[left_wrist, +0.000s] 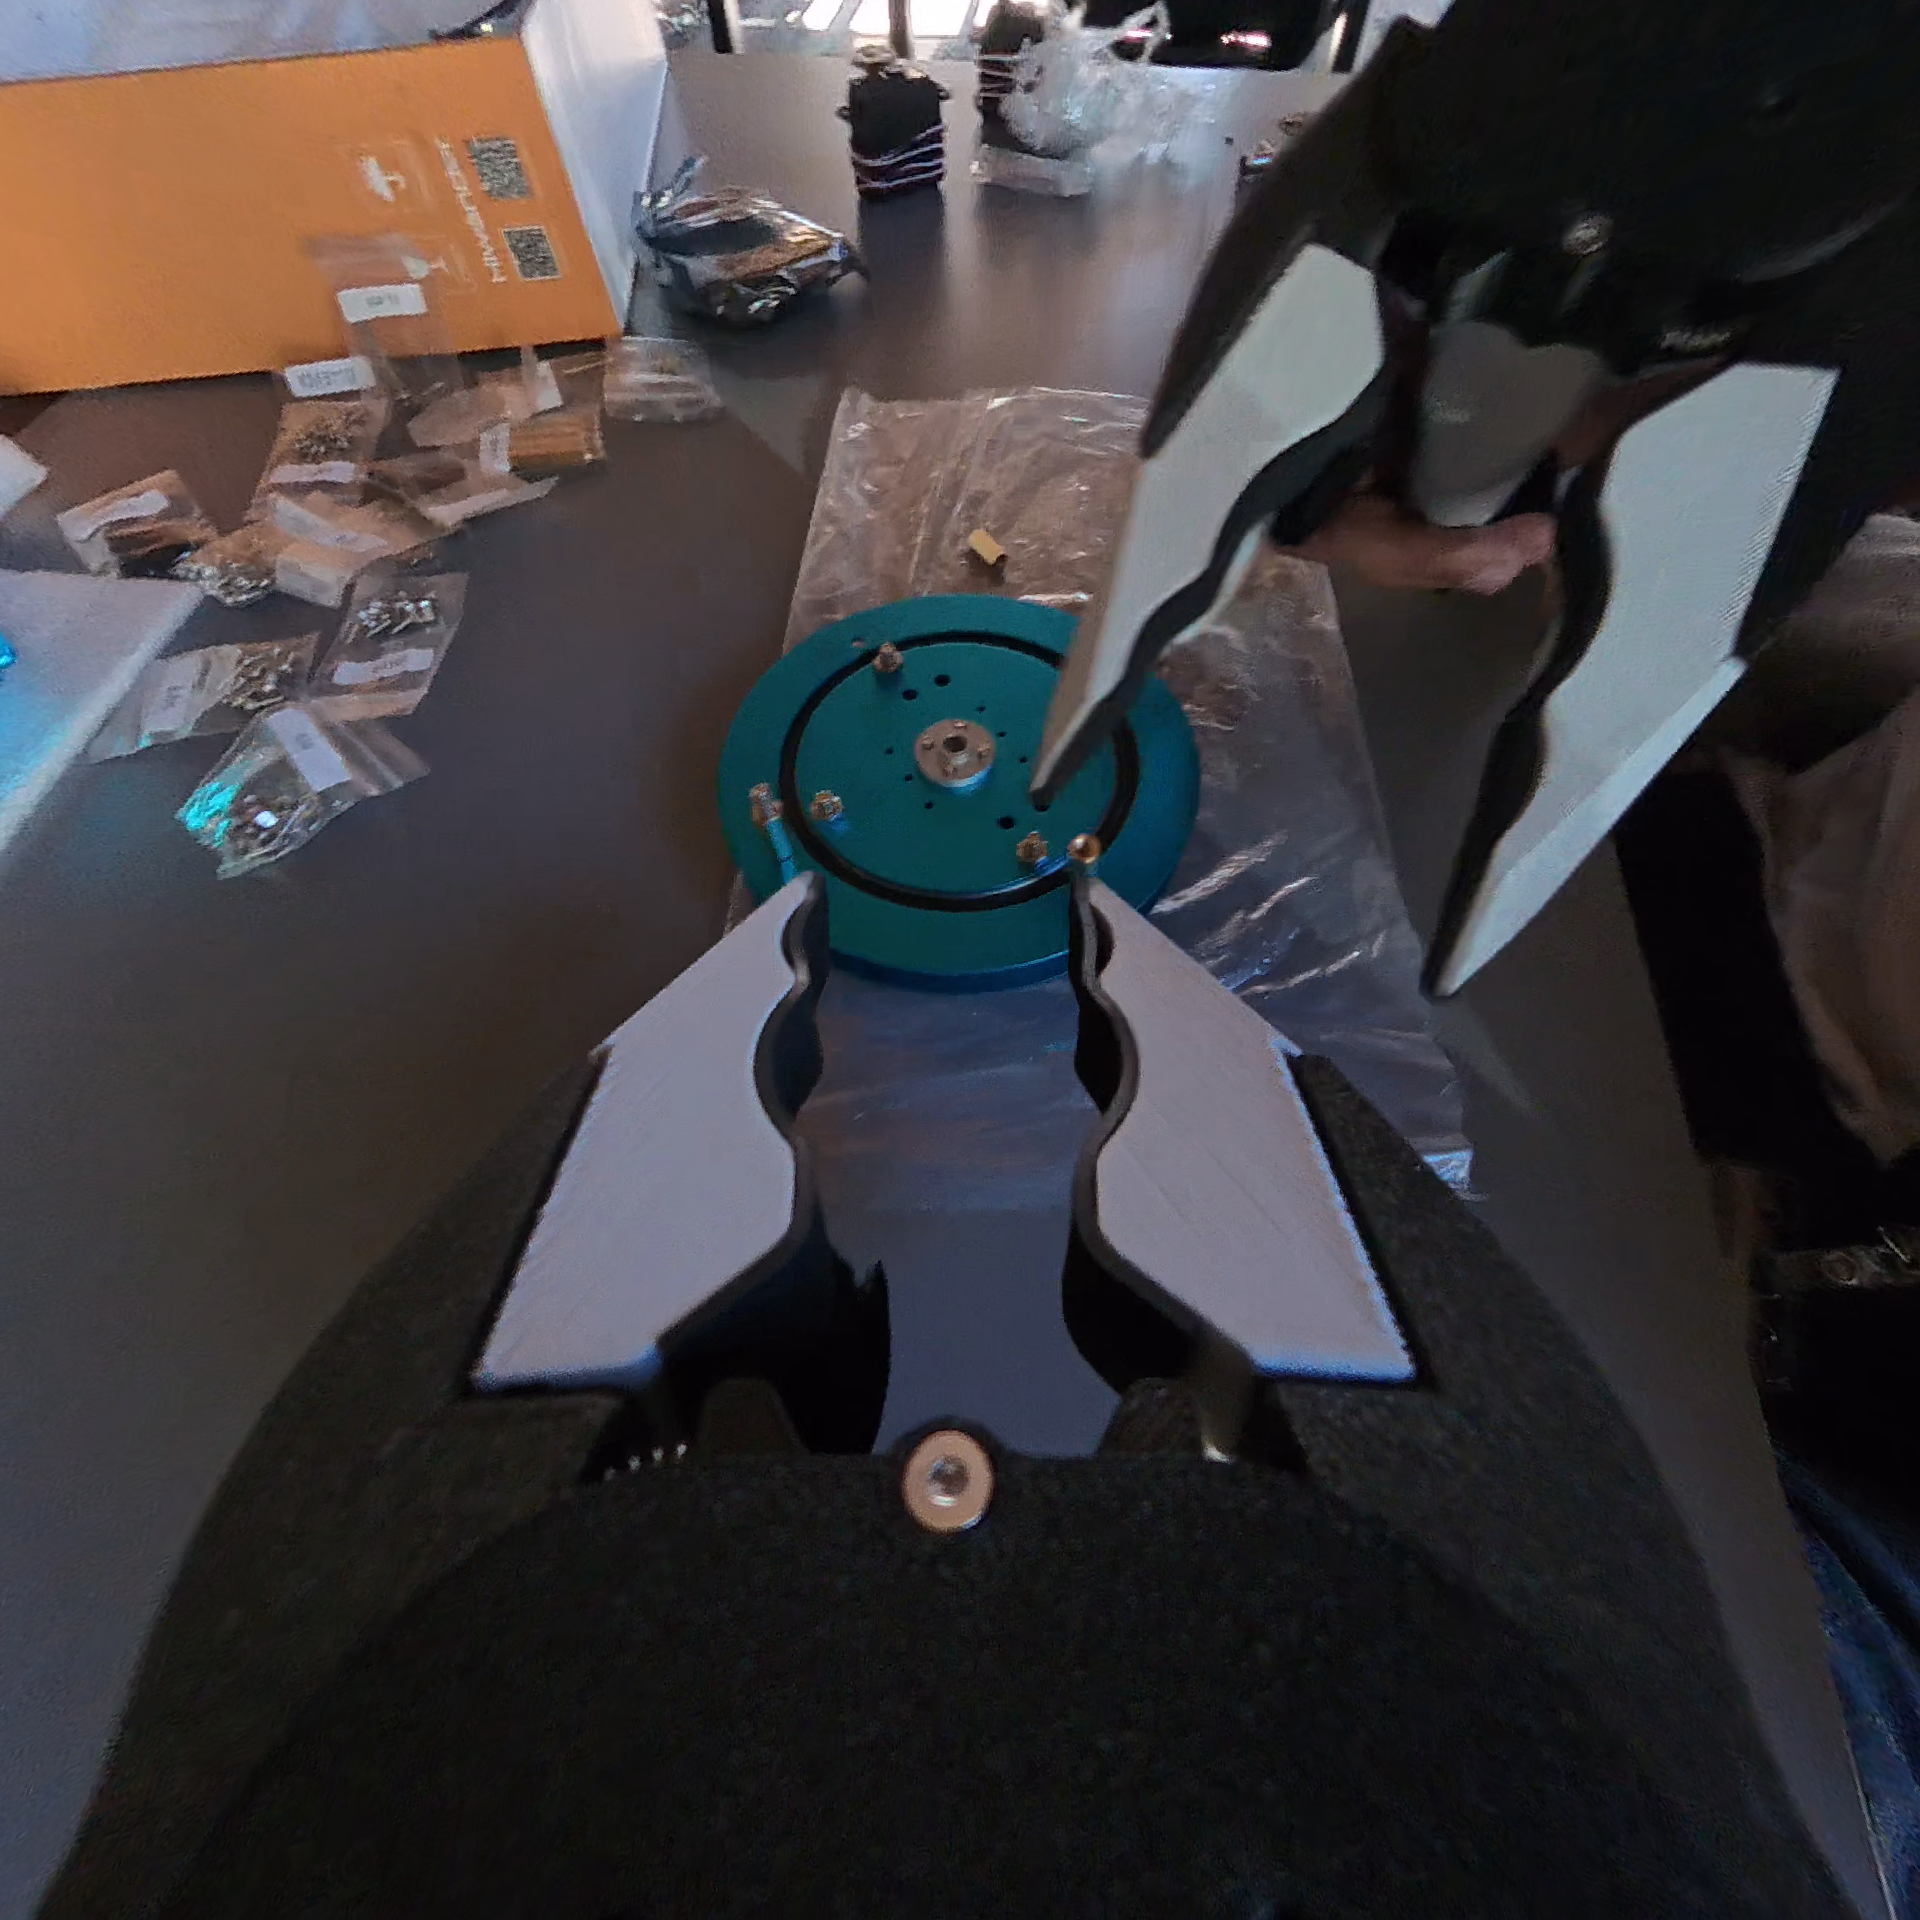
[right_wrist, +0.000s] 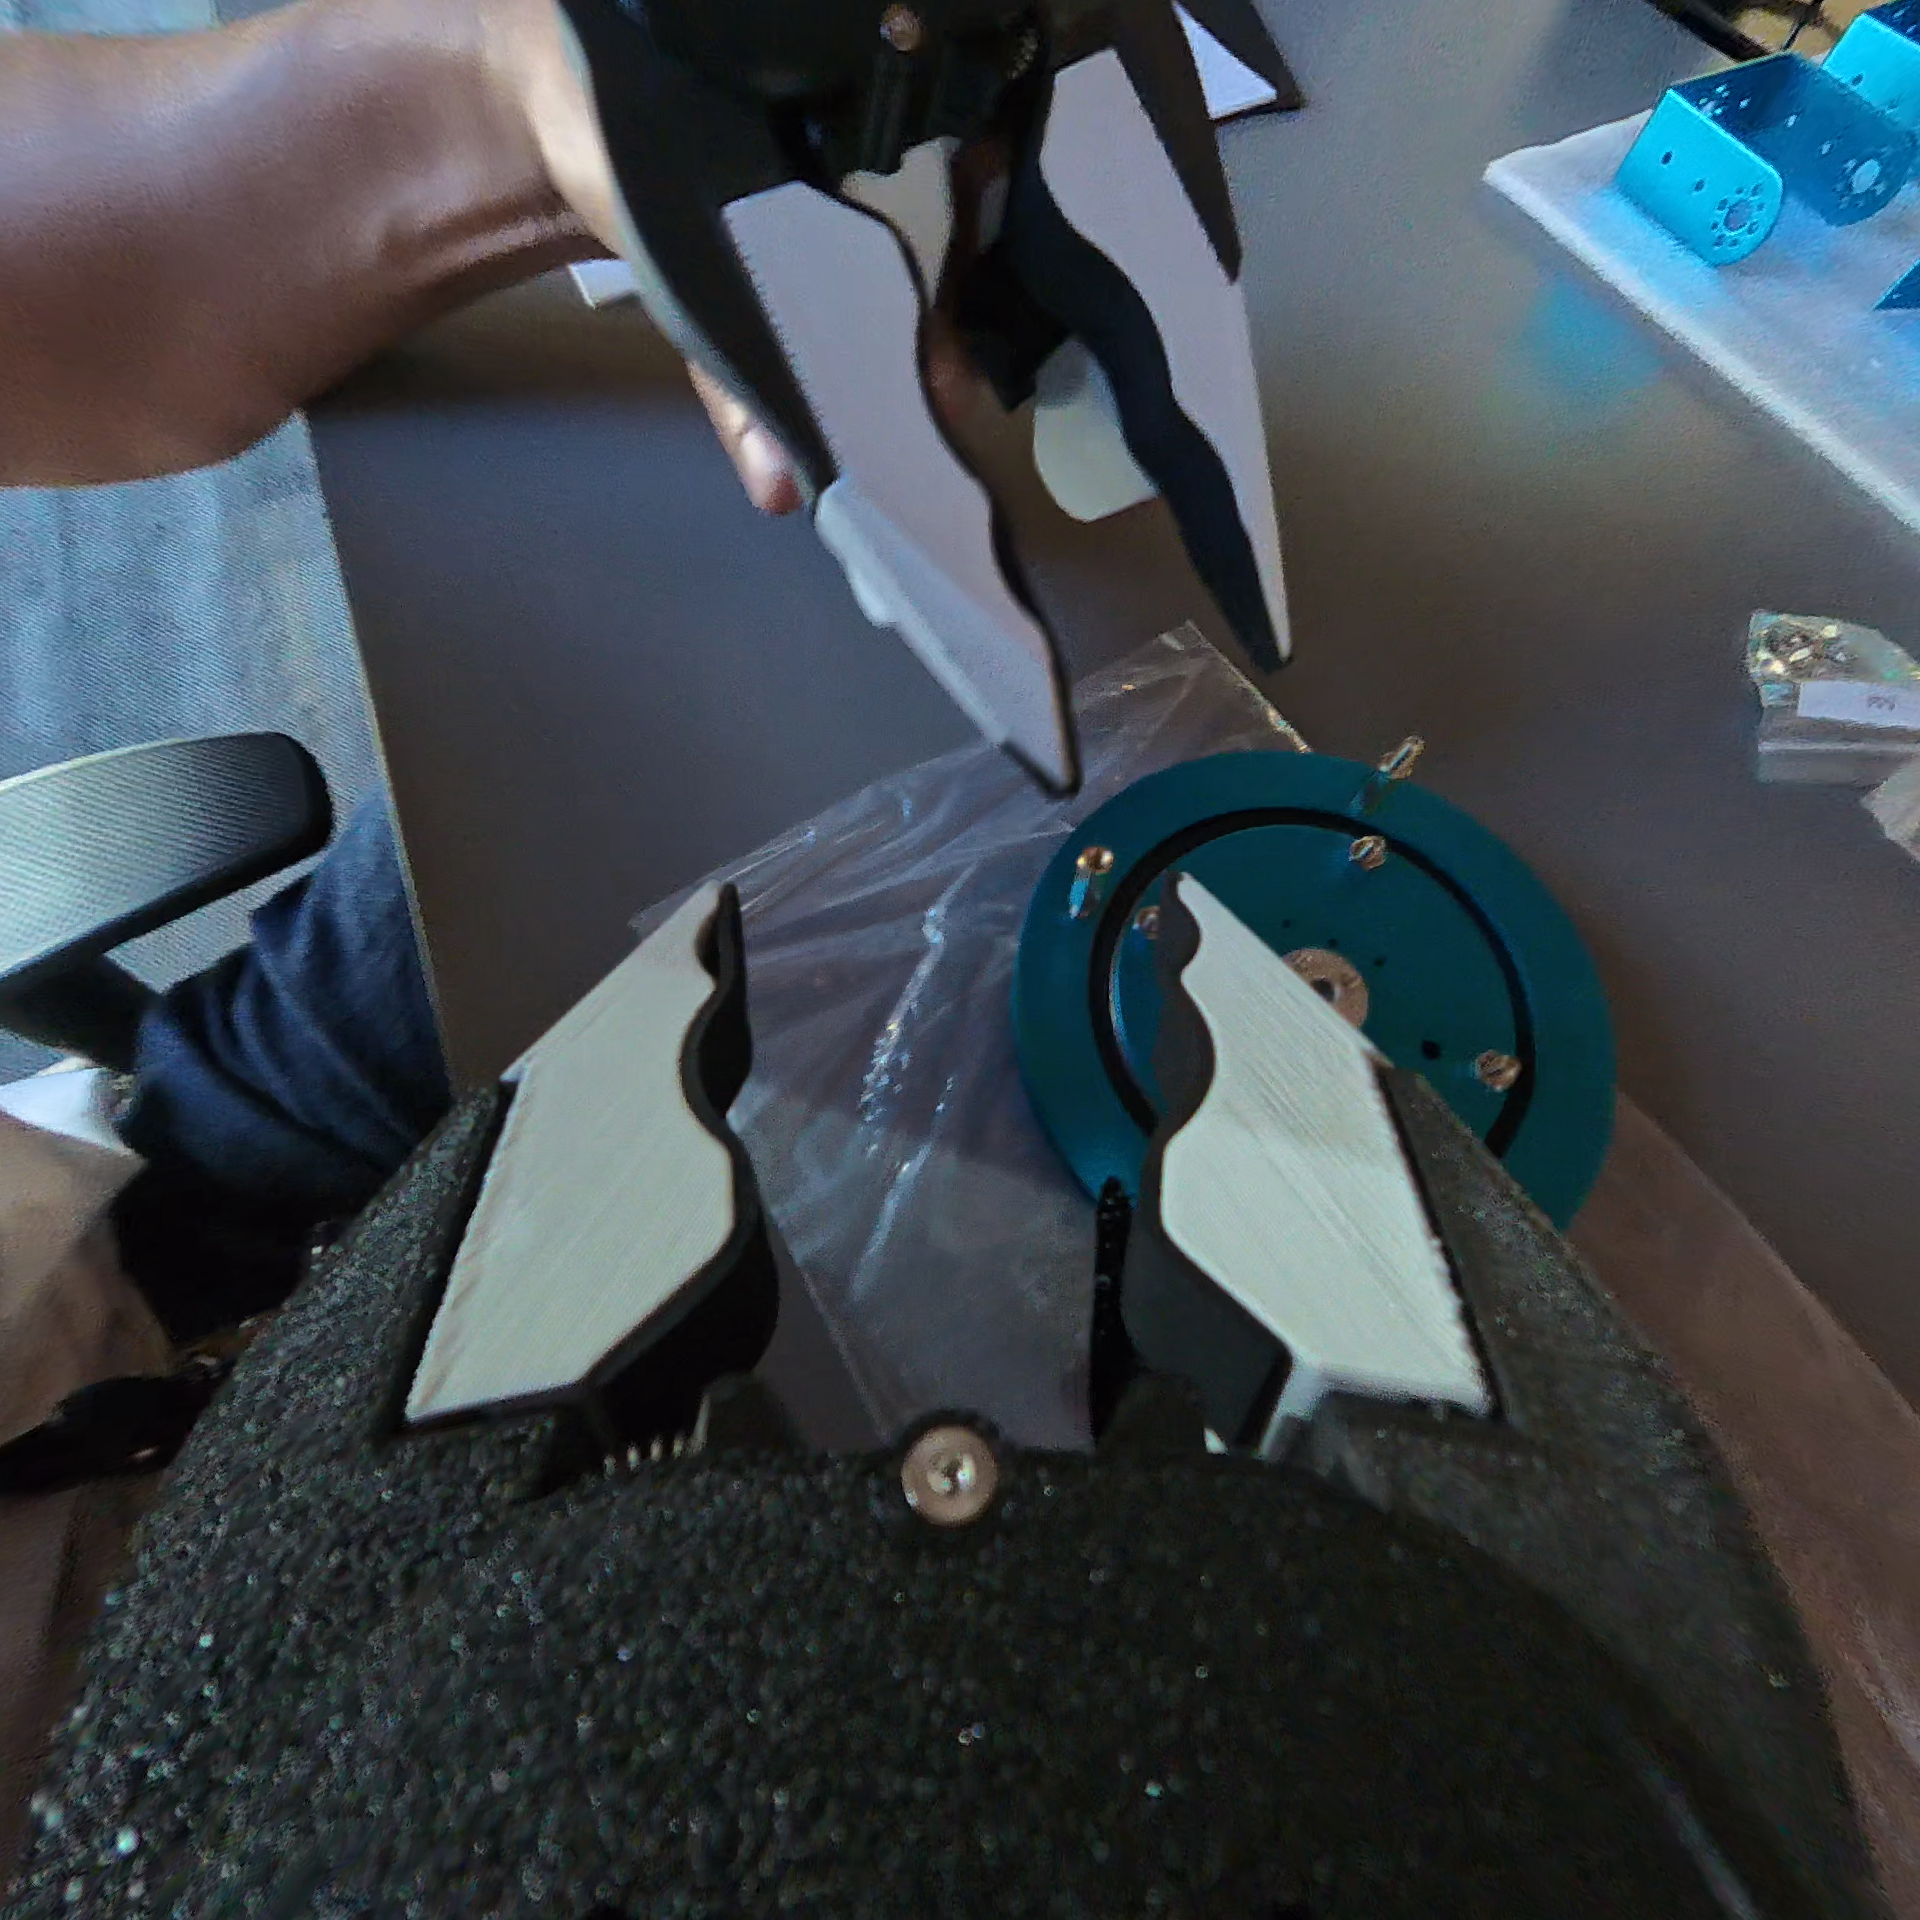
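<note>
On the near middle of the dark table (left_wrist: 520, 1039), in the left wrist view, a round teal metal disc (left_wrist: 821, 748) is seen lying flat on a clear plastic bag (left_wrist: 1299, 935). Several small brass posts (left_wrist: 888, 657) stand up from its face, a black ring (left_wrist: 800, 831) runs around it, and a silver hub (left_wrist: 948, 750) sits at the centre. The left gripper (left_wrist: 948, 883) is held with its jaws apart and empty, the tips just at the near rim of the disc. The right gripper (left_wrist: 1236, 894) is shown coming from the far right, also spread wide, one tip hovering over the disc's right side. Small bags of screws (left_wrist: 301, 769) and an orange box (left_wrist: 260, 208) lie well to the left. In the right wrist view, the right gripper (right_wrist: 956, 894) is again seen wide open, holding nothing, with one finger above the disc (right_wrist: 1455, 831) and the other over the plastic bag (right_wrist: 883, 935); the left gripper (right_wrist: 1174, 717) hangs open just beyond. Blue brackets (right_wrist: 1714, 177) rest far right. The disc is judged stiff, fairly heavy and smooth, so slippery; the rim is the likeliest place to be gripped, clear of the slender posts, which could be bent.
</note>
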